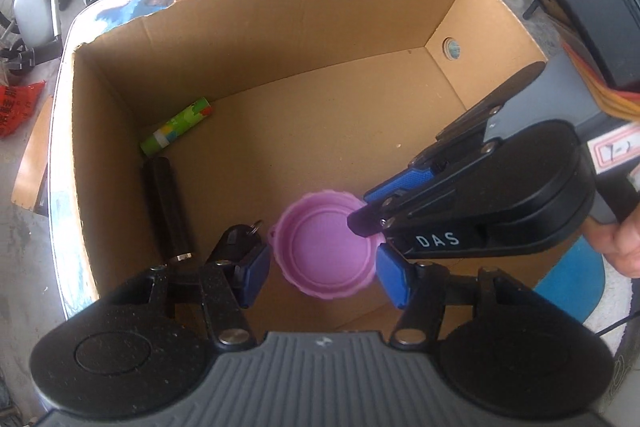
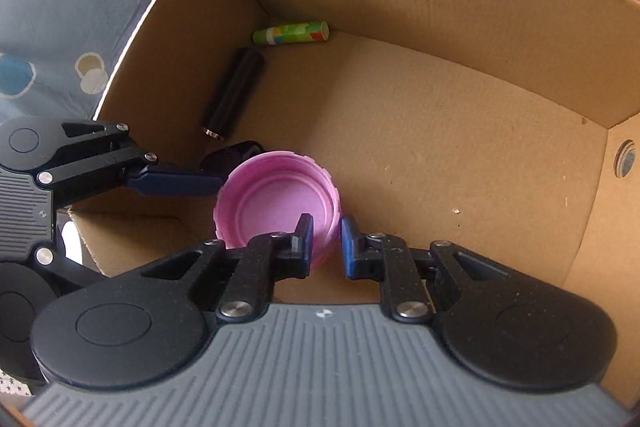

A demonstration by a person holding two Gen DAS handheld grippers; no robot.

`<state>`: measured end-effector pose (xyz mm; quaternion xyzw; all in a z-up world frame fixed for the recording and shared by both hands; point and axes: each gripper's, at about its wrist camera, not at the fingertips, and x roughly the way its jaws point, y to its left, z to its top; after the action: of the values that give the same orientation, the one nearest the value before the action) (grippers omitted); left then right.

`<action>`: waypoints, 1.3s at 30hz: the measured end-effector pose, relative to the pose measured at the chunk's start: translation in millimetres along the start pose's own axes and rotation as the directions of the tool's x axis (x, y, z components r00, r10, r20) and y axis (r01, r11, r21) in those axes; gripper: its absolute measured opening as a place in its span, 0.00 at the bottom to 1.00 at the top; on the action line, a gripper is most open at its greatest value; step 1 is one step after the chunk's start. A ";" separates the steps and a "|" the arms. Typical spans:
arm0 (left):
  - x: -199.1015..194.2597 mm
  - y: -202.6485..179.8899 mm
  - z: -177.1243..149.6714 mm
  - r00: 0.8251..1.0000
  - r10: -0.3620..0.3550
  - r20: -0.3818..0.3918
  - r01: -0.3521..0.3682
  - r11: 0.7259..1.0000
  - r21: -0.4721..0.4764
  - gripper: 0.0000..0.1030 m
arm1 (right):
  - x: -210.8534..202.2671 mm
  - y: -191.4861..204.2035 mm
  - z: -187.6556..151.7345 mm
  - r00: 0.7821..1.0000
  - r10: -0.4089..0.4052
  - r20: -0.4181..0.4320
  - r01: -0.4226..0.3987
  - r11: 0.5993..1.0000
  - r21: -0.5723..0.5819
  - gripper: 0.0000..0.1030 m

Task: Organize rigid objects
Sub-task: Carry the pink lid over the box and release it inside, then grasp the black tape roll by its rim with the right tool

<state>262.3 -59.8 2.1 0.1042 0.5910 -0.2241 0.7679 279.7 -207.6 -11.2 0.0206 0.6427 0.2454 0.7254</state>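
While the pink plastic lid [image 1: 330, 245] is held above the floor of the cardboard box [image 1: 280, 23], open side up, it is bracketed by both grippers. The left gripper [image 1: 323, 269] is half spread, with the lid lying between its blue fingers [image 1: 256, 267]; whether the pads actually press on the rim cannot be told from either view. The right gripper [image 2: 326, 247] has its fingers nearly together across the lid's wall, one inside the rim and one outside, though a small gap can be seen by the outer finger, so the pinch looks loose at best.

The lid is judged to be light, stiff and thin-walled, with a ribbed outer edge that should give some grip; the smooth inner face is likely to be slippery. The best hold is judged to be across the rim wall, as the right gripper has it, or across the full width on the ribbing.

Against the box's far side wall a green printed tube [image 1: 176, 129] and a black cylinder [image 1: 168, 211] are seen lying, well apart from the lid. A small dark object with a ring [image 1: 242, 233] lies just beside the left finger.
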 end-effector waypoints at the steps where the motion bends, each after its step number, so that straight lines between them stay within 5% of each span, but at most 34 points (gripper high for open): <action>1: 1.1 -0.8 7.4 1.000 0.000 -0.015 0.000 1.000 -0.005 0.58 | 3.7 -0.1 0.8 1.000 0.002 -0.013 -0.002 1.000 -0.001 0.14; 9: -8.0 6.9 10.6 0.999 0.038 0.002 -0.038 0.999 -0.035 0.58 | 13.7 -1.5 11.4 0.994 0.103 -0.025 -0.102 0.994 0.035 0.15; 16: -48.7 -2.7 -4.9 0.987 0.020 0.159 -0.012 0.999 -0.048 0.60 | -45.3 -7.7 -11.1 0.965 0.165 0.206 -0.181 0.981 0.066 0.30; 19: -77.9 -12.9 -23.4 0.963 -0.001 0.269 0.012 0.999 -0.038 0.62 | -82.6 -9.7 -42.6 0.931 0.172 0.322 -0.206 0.976 0.074 0.33; 23: -115.7 -29.3 -66.2 0.910 -0.033 0.412 0.047 0.999 -0.023 0.65 | -131.1 -2.7 -103.0 0.873 0.138 0.467 -0.186 0.981 0.059 0.34; 28: -122.6 -49.1 -123.7 0.867 -0.047 0.496 0.062 0.998 -0.015 0.70 | -153.5 19.6 -179.9 0.808 0.116 0.578 -0.166 0.986 0.034 0.40; 32: -96.0 -60.8 -159.8 0.885 -0.100 0.455 0.120 0.993 -0.014 0.70 | -130.8 39.2 -232.9 0.791 0.069 0.608 -0.129 0.990 0.055 0.40; 39: -40.3 -82.3 -191.9 0.948 -0.030 0.318 0.016 0.999 0.047 0.71 | -43.5 65.6 -259.1 0.835 0.013 0.551 -0.094 0.988 0.120 0.40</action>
<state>50.5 -41.7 -4.5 0.0768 0.4554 -0.2600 0.8480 11.6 -240.6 6.7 0.1597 0.4232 0.2029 0.8684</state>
